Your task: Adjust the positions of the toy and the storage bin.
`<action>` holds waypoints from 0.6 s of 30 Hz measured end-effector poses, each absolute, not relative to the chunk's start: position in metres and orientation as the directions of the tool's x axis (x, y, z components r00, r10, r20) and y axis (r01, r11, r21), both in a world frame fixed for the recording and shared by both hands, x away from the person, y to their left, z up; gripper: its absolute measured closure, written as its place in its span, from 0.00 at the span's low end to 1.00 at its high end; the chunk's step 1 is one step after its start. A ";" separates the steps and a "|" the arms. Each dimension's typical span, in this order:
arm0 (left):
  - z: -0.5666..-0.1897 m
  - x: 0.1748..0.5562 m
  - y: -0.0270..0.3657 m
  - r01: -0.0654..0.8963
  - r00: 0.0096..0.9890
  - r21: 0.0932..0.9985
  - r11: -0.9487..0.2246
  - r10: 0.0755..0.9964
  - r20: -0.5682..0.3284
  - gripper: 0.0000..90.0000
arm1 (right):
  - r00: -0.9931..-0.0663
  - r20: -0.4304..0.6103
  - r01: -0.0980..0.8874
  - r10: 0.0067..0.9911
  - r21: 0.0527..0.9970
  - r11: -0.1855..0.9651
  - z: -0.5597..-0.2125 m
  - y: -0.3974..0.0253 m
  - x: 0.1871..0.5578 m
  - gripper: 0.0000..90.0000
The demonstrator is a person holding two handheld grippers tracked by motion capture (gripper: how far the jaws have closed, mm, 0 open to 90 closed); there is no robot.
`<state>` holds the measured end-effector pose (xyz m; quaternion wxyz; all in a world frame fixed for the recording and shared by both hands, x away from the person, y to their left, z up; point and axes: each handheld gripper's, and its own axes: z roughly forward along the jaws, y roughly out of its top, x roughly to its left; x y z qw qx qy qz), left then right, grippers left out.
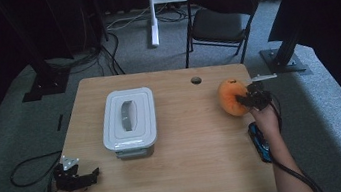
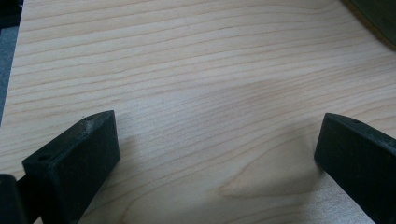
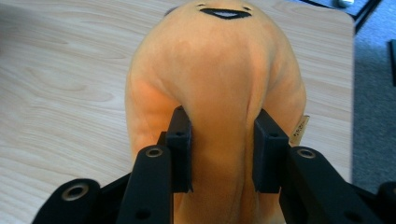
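At the near left corner of the wooden tabletop, the left tongs rested low with the jaws spread wide, and in the left gripper view nothing but bare wood grain lay between them. They held nothing and pointed roughly toward the middle of the tabletop. Further right and further back stood a white lidded storage box, its lid on and its recessed handle facing up, well apart from both tongs. Behind it, near the far edge, sat a small round cable hole. At the right side of the tabletop the orange plush toy lay near the far right corner, and the right tongs had closed on it from its right side. In the right gripper view the two jaws pinched a soft fold of the plush toy between them, the fabric bulging out on either side, with a stitched black mouth showing at the toy's far end and a small label at its right flank. The toy's long axis ran away from the right tongs, so the grip sat at its near end. The box lay to the left of the held toy, and the right hand was by far the nearer to the toy, so any carry toward the box would likely run leftward across open wood.
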<state>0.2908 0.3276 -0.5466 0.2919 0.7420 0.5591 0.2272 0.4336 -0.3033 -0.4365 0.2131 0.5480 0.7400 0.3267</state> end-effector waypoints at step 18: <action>-0.547 0.291 0.328 0.697 0.271 0.687 -0.204 0.962 0.011 0.00 | -0.218 0.061 0.731 0.974 0.671 0.122 -0.466 -0.327 0.445 0.70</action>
